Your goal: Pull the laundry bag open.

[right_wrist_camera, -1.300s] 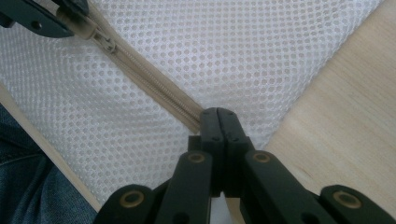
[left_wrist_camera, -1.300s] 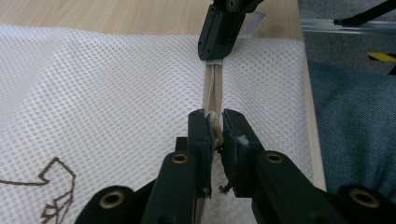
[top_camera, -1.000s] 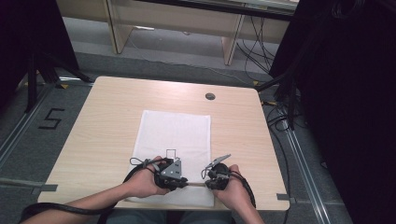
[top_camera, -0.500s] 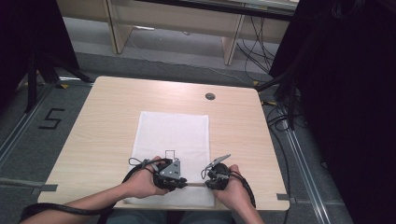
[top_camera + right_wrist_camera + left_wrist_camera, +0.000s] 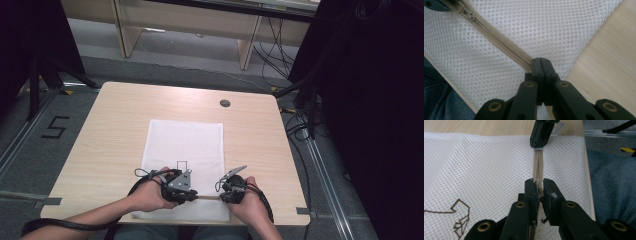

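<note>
A white mesh bag (image 5: 185,145) lies flat on the wooden table (image 5: 110,130), and a beige zipper (image 5: 207,197) runs along its near edge. In the left gripper view my left gripper (image 5: 539,182) is shut on the zipper's slider (image 5: 539,190), and the zipper (image 5: 538,165) runs ahead to the other gripper (image 5: 541,133). My right gripper (image 5: 540,60) is shut on the zipper's end near the bag's corner. From there the zipper (image 5: 499,40) leads up to the slider (image 5: 469,16). In the high view the left gripper (image 5: 192,194) and right gripper (image 5: 224,194) face each other close together.
A round cable hole (image 5: 225,103) sits in the table's far right part. The table's near edge (image 5: 590,195) lies just beside the zipper, with the person's blue jeans (image 5: 614,185) beyond it. A small brown emblem (image 5: 461,220) marks the mesh. Dark curtains (image 5: 370,100) stand to the right.
</note>
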Demonstrator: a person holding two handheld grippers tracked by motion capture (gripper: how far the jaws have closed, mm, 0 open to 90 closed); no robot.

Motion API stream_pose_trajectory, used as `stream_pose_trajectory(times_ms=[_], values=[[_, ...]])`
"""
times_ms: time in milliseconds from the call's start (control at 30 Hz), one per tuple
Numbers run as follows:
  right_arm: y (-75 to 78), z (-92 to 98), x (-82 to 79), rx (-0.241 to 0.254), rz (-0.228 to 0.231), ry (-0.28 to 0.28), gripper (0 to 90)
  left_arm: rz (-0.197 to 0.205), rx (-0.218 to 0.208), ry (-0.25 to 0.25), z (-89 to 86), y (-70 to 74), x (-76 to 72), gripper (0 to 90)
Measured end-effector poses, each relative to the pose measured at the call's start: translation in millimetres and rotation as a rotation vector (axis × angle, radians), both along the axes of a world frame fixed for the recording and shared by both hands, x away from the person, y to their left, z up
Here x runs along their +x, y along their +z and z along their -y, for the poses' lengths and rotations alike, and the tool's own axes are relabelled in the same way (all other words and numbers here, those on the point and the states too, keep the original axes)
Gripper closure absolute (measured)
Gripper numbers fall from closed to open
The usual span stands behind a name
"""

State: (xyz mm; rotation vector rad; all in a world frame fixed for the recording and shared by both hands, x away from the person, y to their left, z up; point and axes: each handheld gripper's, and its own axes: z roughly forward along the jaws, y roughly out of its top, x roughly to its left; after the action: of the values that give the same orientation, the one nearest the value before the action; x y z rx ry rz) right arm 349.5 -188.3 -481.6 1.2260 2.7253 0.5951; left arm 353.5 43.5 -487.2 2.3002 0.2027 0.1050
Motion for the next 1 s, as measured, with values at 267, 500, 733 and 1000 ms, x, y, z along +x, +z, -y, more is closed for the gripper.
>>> stream_pose_trajectory(times_ms=[267,500,733,1000], values=[[0.2,-1.2,-1.0,0.000,-0.009,-0.010,90.0,0.007,-0.001,0.007,-4.7,0.6,-0.5,81.8],[-0.4,-0.4,0.1,-0.002,0.009,0.008,90.0,0.016,0.010,0.001,-6.3,1.1,0.2,81.8],[-0.5,-0.3,0.5,-0.010,0.019,0.011,90.0,0.012,0.007,-0.002,-6.1,1.2,-0.1,81.8],[-0.7,-0.2,0.3,-0.008,0.020,0.011,90.0,0.011,0.006,0.002,-6.3,1.1,-0.4,81.7]])
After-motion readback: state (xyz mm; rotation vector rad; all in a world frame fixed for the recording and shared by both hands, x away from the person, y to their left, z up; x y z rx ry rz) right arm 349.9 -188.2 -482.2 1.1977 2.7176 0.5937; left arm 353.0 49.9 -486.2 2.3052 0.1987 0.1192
